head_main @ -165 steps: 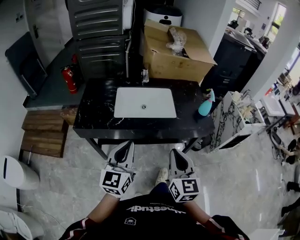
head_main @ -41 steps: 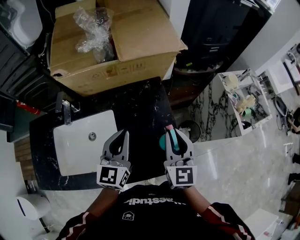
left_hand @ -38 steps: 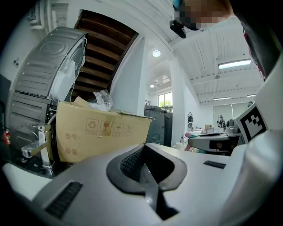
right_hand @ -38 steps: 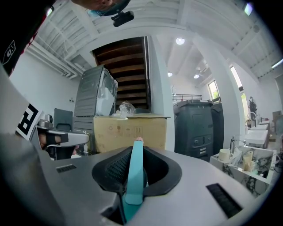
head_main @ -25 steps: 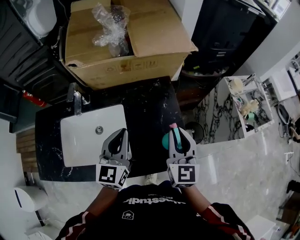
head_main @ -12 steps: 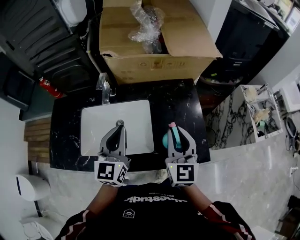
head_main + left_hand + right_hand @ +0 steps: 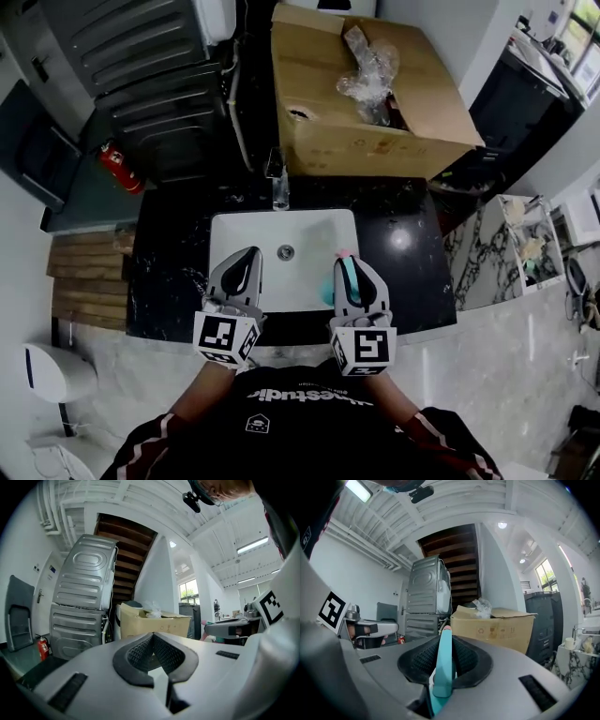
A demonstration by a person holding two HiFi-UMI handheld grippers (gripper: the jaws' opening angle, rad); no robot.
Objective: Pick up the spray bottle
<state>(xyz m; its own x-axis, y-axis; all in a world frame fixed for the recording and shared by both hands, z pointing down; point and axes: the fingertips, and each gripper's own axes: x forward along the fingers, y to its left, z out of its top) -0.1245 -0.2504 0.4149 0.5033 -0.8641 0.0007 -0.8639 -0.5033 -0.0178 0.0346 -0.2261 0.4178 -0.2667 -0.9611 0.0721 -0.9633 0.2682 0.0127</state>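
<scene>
Spray bottle (image 7: pixel 348 277) pinched in your right tongs (image 7: pixel 351 266).
You hold it over the near right corner of the white sink (image 7: pixel 246 234) in the black counter (image 7: pixel 169 262); your left tongs (image 7: pixel 246 255), pressed together and empty, hover alongside.

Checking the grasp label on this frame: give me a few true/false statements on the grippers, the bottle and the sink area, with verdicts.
1. The right gripper is shut on the teal spray bottle. True.
2. The left gripper holds a cloth. False: its jaws are together with nothing between them.
3. The spray bottle stands on the black countertop. False: it is held in the right gripper, over the front right part of the white sink basin.
4. A cardboard box with crumpled clear plastic on top sits behind the sink. True.
5. The red fire extinguisher is to the right of the sink in the head view. False: it is to the left.
</scene>
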